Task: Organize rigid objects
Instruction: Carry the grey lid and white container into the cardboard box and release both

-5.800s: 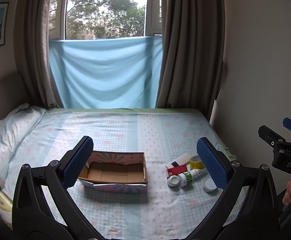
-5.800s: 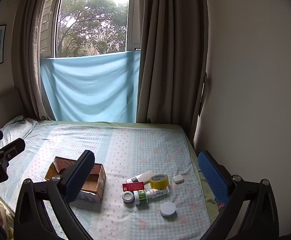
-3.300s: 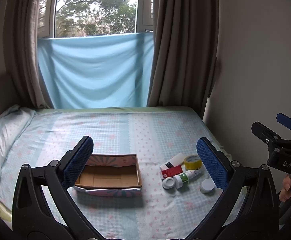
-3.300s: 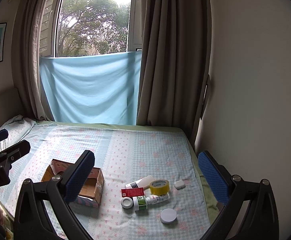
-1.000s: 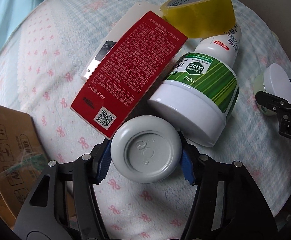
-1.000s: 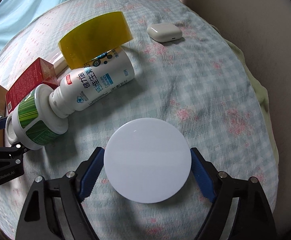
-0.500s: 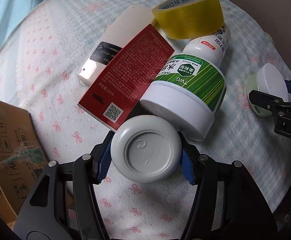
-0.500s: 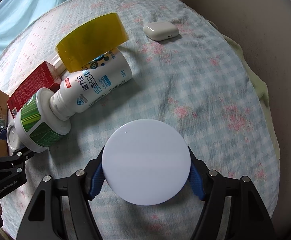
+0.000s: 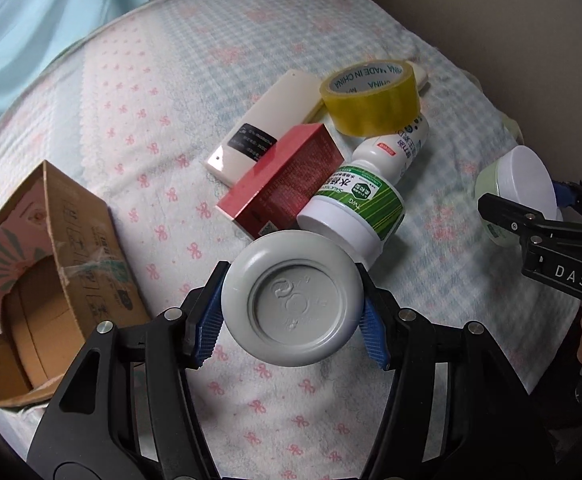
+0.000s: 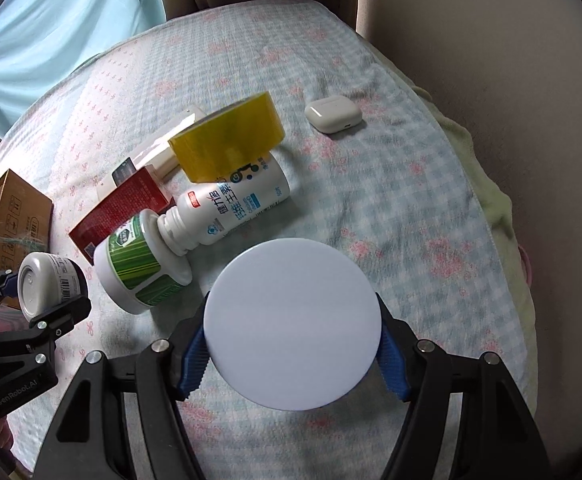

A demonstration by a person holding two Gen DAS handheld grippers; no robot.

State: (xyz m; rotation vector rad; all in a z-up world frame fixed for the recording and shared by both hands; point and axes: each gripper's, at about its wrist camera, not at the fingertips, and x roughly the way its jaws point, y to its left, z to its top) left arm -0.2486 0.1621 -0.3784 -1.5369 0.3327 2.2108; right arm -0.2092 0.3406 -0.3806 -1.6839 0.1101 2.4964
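Both jars have come up off the bedsheet (image 10: pixel 411 184) since half a sec ago; the pile looks smaller and further below me now, and more of the cardboard box (image 9: pixel 51 264) shows at 9 o'clock.

My left gripper (image 9: pixel 293 310) is clamped on the grey jar (image 9: pixel 293 298), blue pads (image 9: pixel 208 322) pressed on its rim at 9 and 3 o'clock, base facing the cam. My right gripper (image 10: pixel 293 344) is clenched on the white-lidded jar (image 10: pixel 293 324) the same way; the lid fills the gap between the pads (image 10: pixel 391 364). In the left view that jar's pale green body shows at 3 o'clock, clear of the sheet.

Outward from the left gripper: the green-label bottle (image 9: pixel 357 208) lies just past the grey jar at 1 o'clock, lying on its side, neck-to-neck w/ the white pill bottle (image 10: pixel 235 204). Red carton (image 9: pixel 287 184) touches the green-label bottle on its 10 o'clock side. White flat box (image 9: pixel 263 136) lies partly under the carton. Yellow tape roll (image 9: pixel 371 96) leans tilted on the pill bottle's far end.

From the right gripper: white earbud case (image 10: pixel 333 114) sits alone at 12–1 o'clock, well apart from the pile. Open sheet lies between it and my jar, and along 3 o'clock to the bed edge, where a green blanket (image 10: pixel 487 184) meets the wall.

Box is open-topped, at 9 o'clock of the left gripper, w/ bare sheet between it and the pile.
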